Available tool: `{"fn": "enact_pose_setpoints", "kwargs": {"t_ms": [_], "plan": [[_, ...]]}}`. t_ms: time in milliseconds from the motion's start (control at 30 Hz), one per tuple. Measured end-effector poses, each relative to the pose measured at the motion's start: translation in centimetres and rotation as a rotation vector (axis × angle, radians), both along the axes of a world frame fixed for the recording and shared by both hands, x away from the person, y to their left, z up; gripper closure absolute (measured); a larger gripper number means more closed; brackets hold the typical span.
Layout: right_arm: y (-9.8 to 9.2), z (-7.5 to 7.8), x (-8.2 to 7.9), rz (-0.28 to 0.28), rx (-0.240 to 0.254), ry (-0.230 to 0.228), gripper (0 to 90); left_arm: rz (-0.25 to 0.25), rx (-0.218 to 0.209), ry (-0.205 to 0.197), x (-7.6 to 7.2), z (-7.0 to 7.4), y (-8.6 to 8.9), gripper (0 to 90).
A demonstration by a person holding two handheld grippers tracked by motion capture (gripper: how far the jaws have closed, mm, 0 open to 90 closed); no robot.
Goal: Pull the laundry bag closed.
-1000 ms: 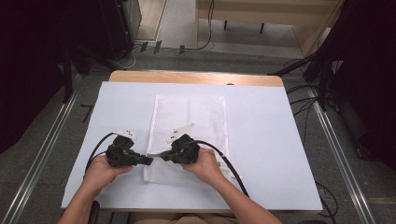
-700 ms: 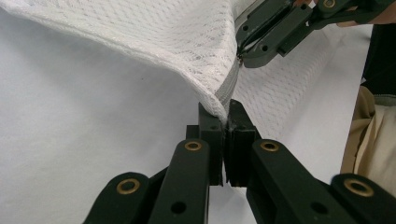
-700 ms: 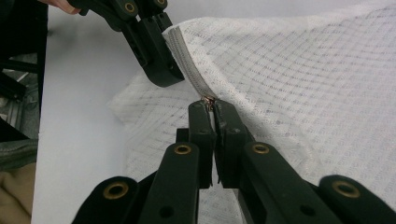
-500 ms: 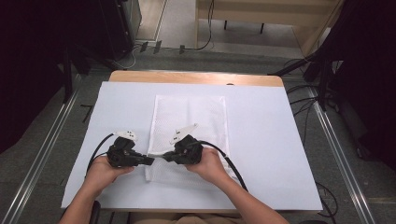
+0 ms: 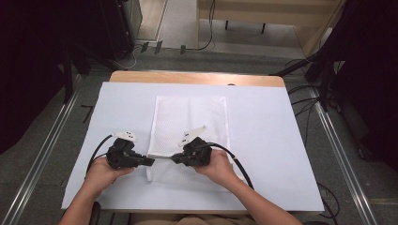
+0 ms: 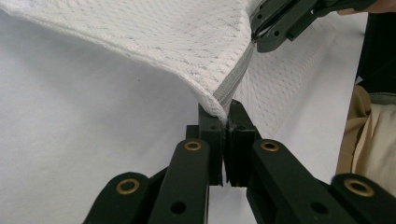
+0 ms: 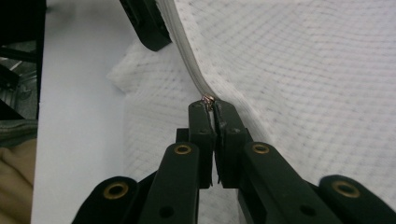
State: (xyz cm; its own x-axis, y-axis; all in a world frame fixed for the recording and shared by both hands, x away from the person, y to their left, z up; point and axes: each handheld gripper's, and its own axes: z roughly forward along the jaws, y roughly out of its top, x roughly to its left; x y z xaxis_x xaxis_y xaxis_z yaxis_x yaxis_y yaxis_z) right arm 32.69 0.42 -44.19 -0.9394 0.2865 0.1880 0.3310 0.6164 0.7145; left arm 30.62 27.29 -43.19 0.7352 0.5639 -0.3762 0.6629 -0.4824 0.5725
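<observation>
Left gripper view: gripper [image 6: 227, 122] clamped on mesh bag [image 6: 187, 42]

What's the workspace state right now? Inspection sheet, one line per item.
Surface: white sheet covering a wooden table.
Job's things: white mesh bag lying flat; its near edge with the grey zipper is lifted.
Clutter: nothing seen.
Grippers: left gripper shut on the bag's zipper end; right gripper shut on the zipper pull.
Cables: one black cable trails from each gripper.
Surroundings: grey floor with rails, floor cables and dark stands.
</observation>
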Motion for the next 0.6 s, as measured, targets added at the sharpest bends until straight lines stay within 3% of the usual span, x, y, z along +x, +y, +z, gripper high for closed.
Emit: {"fn": "enact_pose_setpoints", "kwargs": {"t_ms": [100,600], "plan": [[-0.6,-0.2,0.3,-0.018,0.025,0.011,88.6,0.0,0.002,-0.003,0.0,0.1,0.0,88.6],[-1.5,-0.6,0.5,-0.029,0.011,0.031,88.5,0.014,-0.011,0.003,-0.1,0.1,0.6,88.5]]}}
